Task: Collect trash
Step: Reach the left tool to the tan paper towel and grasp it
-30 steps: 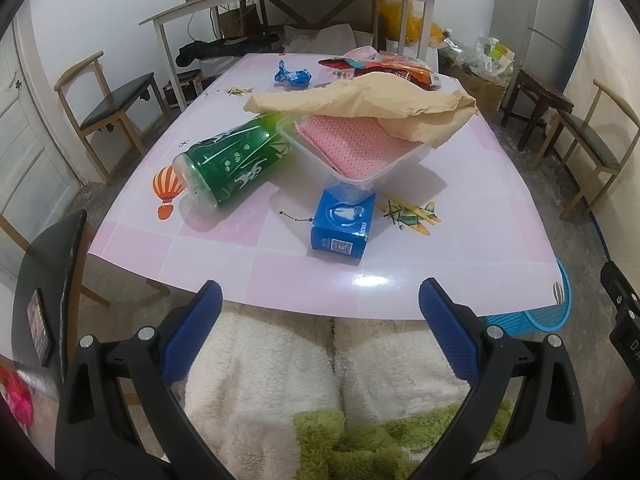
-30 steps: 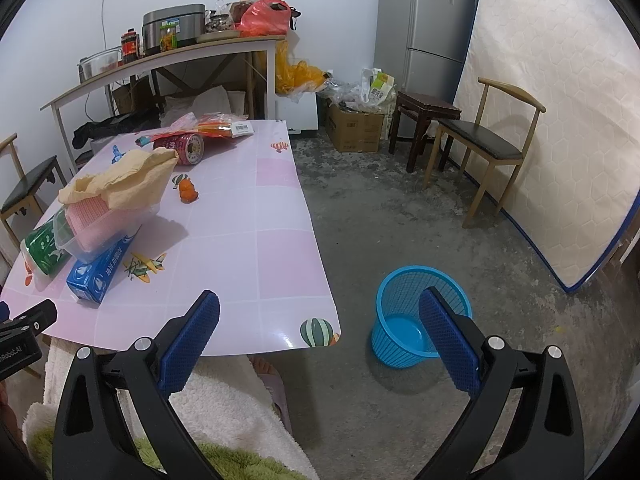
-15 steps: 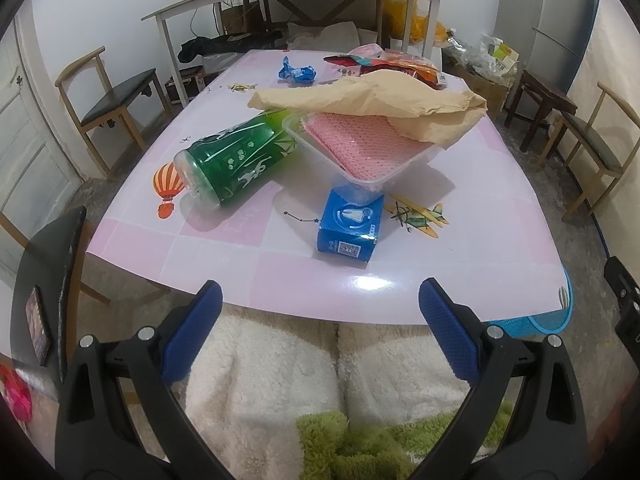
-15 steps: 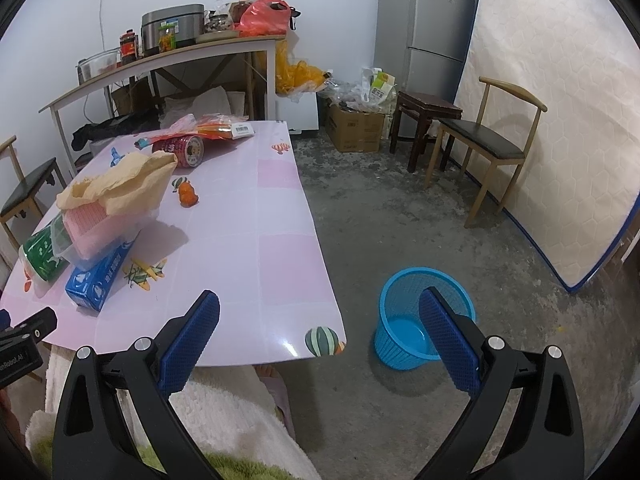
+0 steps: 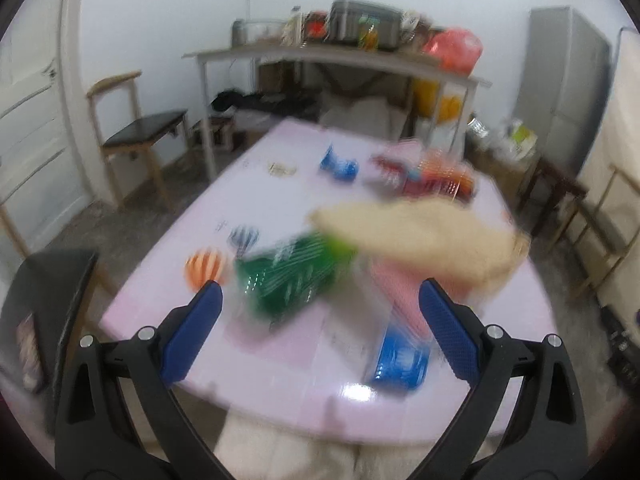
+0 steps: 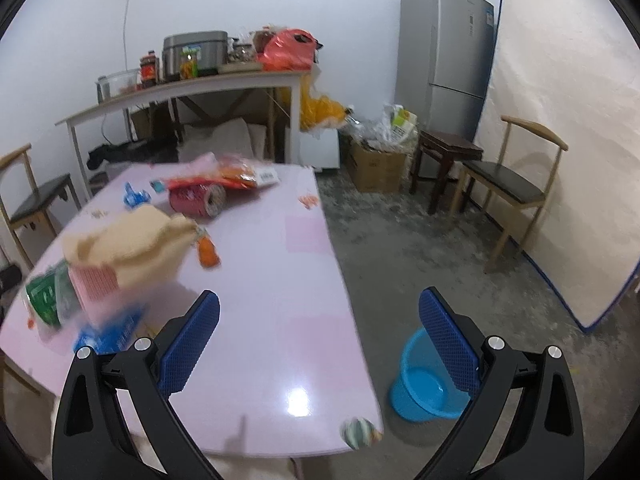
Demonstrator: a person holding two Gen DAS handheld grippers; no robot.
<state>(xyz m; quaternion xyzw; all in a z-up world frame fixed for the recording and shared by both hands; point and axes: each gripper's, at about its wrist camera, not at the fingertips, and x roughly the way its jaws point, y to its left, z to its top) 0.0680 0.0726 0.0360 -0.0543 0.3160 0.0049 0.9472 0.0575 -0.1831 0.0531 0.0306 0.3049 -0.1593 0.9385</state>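
- The left hand-held gripper (image 5: 320, 300) is held with its jaws wide apart and empty, above the near edge of the pink surface (image 5: 280, 340).
- The right hand-held gripper (image 6: 319, 310) is likewise spread and empty.
- A green bottle (image 5: 288, 280), a tan paper bag (image 5: 420, 236) and a blue box (image 5: 400, 360) are seen lying on the surface.
- A blue basket (image 6: 420, 388) is placed on the floor beside the surface.

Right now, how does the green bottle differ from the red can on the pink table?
The green bottle lies near the front edge of the table, partly tucked under a clear tray; the red can lies farther back, beside snack wrappers. The bottle looks longer, while the can looks short and stubby. The bottle is green plastic with white print; the can shows a pale round end. Both lie on their sides, untouched.
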